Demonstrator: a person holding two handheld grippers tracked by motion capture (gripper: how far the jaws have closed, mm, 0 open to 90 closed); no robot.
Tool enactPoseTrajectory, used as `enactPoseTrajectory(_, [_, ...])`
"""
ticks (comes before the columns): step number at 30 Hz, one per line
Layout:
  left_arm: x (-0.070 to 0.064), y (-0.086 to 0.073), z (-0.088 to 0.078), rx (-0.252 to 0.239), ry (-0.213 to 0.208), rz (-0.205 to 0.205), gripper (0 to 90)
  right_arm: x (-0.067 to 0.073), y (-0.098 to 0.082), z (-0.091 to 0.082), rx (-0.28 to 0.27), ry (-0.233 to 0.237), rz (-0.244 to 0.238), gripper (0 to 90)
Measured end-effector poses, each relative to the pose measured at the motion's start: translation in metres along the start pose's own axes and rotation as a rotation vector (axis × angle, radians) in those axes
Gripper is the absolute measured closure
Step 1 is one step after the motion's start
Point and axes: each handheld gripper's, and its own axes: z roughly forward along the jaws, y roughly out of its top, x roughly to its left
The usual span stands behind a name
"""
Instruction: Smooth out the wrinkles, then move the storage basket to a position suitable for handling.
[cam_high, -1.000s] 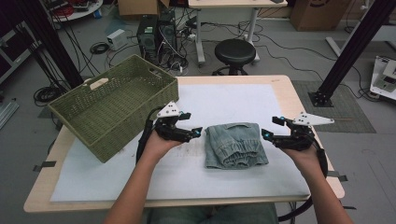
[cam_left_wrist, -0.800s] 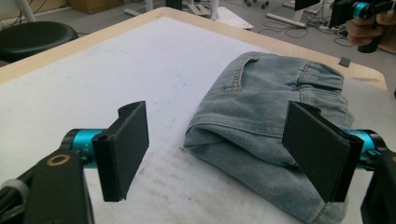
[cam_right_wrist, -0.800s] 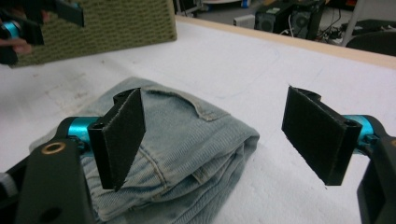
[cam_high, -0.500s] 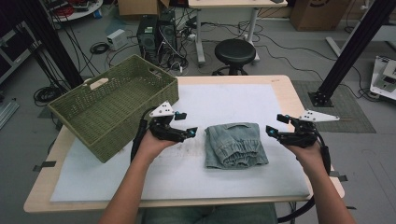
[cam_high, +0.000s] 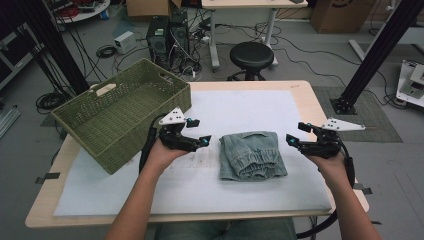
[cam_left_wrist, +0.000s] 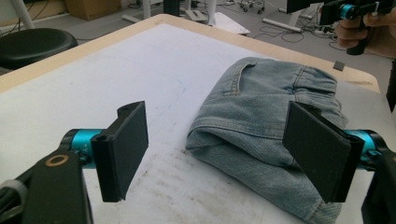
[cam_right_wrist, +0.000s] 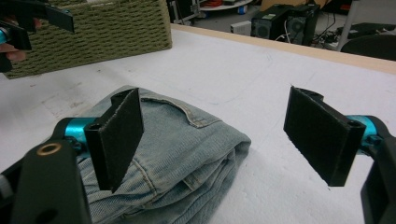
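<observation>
A: What has changed around the folded jeans (cam_high: 252, 156)?

B: Since the frames of a second ago, both hands have drawn slightly outward. The left gripper (cam_high: 199, 138) now sits just off the garment's left edge, and the right gripper (cam_high: 292, 138) just off its right edge. The right jaws have just been opening and stand at full spread, with nothing between them; the left jaws are also wide and empty.

A: And what does that imply for the work in hand?

B: The jeans lie released on the white mat (cam_high: 240, 107), between the two tools and touching neither. As a judgement, folding appears finished, and the next step would be a fresh grasp to carry the bundle to the green basket (cam_high: 120, 112), which stands beyond and outboard of the left gripper.

A: Where do the garment's edges lie relative to each tool?

B: In the left gripper view, the folded edge of the jeans (cam_left_wrist: 261, 135) lies ahead of the jaws, nearer the right-hand pad. In the right gripper view, the jeans (cam_right_wrist: 177, 149) lie under and ahead of the left-hand pad, and their rounded fold ends roughly midway across the gap.

A: Is there room to move?

B: Yes. Bare mat extends ahead of both grippers and between the jeans and the basket. The basket wall is near the left gripper's outer side; the table edge (cam_high: 320, 102) is close outboard of the right gripper.
</observation>
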Motion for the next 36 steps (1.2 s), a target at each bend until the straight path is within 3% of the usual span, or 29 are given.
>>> enactPoseTrajectory(22, [-0.0046, -0.0005, 0.0055, 0.018, -0.007, 0.006, 22.3, 0.0025, 0.0022, 0.0003, 0.001, 0.011, -0.012, 20.3])
enactPoseTrajectory(36, [-0.0008, -0.0041, 0.002, 0.02, -0.011, -0.01, 22.3, 0.0012, 0.0005, 0.0075, 0.015, 0.012, 0.009, 20.3])
